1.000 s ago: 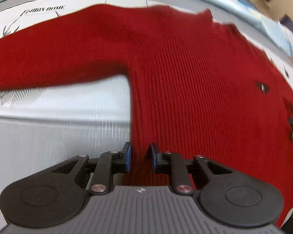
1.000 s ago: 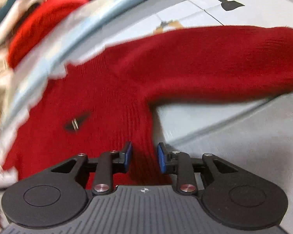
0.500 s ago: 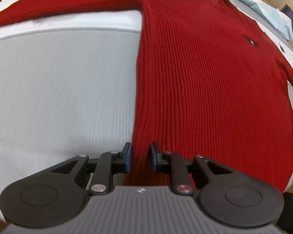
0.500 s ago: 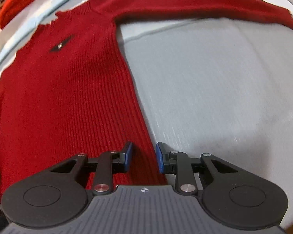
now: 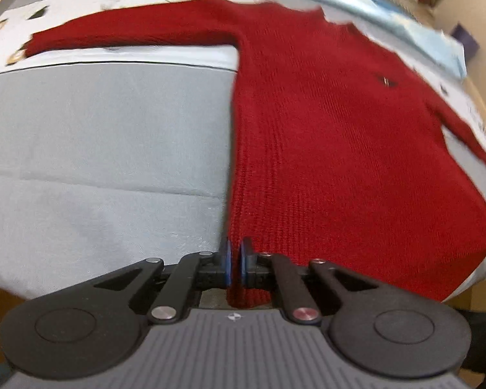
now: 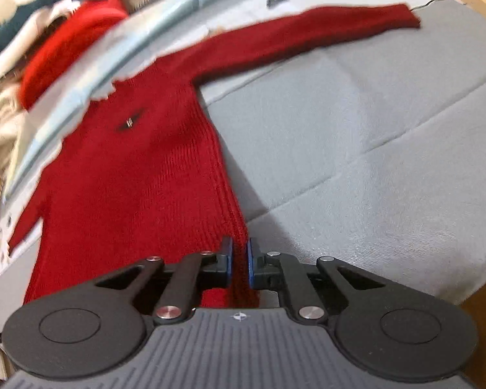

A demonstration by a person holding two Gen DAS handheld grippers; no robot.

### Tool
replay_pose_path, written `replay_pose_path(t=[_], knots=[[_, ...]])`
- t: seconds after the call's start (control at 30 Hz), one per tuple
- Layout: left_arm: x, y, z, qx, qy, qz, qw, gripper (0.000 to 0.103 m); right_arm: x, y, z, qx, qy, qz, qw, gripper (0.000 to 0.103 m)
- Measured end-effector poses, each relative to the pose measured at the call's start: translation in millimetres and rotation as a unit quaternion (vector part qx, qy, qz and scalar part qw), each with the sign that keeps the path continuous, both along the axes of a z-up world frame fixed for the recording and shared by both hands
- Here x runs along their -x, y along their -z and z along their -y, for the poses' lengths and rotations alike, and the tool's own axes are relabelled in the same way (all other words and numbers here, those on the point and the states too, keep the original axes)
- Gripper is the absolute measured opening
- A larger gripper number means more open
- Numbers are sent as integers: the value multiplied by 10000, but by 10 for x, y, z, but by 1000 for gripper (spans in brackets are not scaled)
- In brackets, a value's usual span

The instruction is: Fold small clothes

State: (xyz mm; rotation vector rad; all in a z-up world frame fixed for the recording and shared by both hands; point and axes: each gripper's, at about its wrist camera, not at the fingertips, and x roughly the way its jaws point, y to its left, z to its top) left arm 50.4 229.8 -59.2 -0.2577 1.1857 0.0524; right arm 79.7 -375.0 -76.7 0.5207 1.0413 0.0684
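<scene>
Left wrist view: your left gripper [image 5: 235,264] pinches the hem corner of the red ribbed knit sweater [image 5: 340,149], spread flat on the grey padded table [image 5: 97,136].

Right wrist view: your right gripper [image 6: 239,265] pinches the opposite hem corner. Uneven lifting could skew the fold; thin grips may slip.

A grey sheet [image 6: 388,149] covers the surface, with a light blue cloth [image 5: 414,29] along its far edge.

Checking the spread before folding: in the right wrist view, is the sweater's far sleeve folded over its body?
No, the sleeve stretches straight out from the sweater across the grey sheet.
</scene>
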Motion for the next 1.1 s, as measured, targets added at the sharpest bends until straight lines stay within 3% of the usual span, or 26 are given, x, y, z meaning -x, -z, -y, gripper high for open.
replay_pose_path(t=[0.07,0.2,0.23,0.3,0.37,0.43,0.5,0.57,0.6,0.7,0.77,0.83,0.9,0.97,1.1], knots=[[56,42,-20,-79,-48,-101,9999,6,44,-2,-22,163,15,-50,9999,7],[-13,326,171,-468,25,-504,9976,8,-16,277,-144,731,-107,-603,9954,8],[-19,344,222,-626,92,-506,9967,8,-45,323,-193,934,-80,-666,9934,9],[43,245,317,-1004,245,-88,9946,8,-27,283,-266,1342,-53,-455,9899,12],[52,181,429,-897,508,161,9945,11,0,160,-370,1298,-270,39,9912,12],[44,236,528,-637,692,140,9955,17,-9,115,-492,1005,-614,325,9925,17],[5,424,636,-563,873,-185,9944,19,-55,254,-606,921,-950,56,9912,25],[-24,627,655,-614,929,-619,9919,24,-118,492,-694,1181,-1125,-604,9848,28],[-41,601,664,-648,913,-557,9922,24,-104,545,-709,1238,-1120,-689,9835,27],[-51,426,702,-622,869,-235,9940,29,-126,368,-689,955,-958,-368,9901,29],[-75,384,743,-547,850,-110,9948,42,-134,329,-660,889,-902,-290,9915,36],[-130,467,813,-565,910,-277,9939,49,-134,466,-716,1191,-1064,-691,9847,38],[-212,583,911,-710,969,-624,9908,49,-127,466,-785,1378,-1215,-686,9806,37],[-267,502,1023,-857,936,-484,9907,49,-94,293,-774,1274,-1050,-429,9854,37],[-356,51,1265,-883,944,516,9903,51,-173,-125,-705,1032,-699,368,9915,38]])
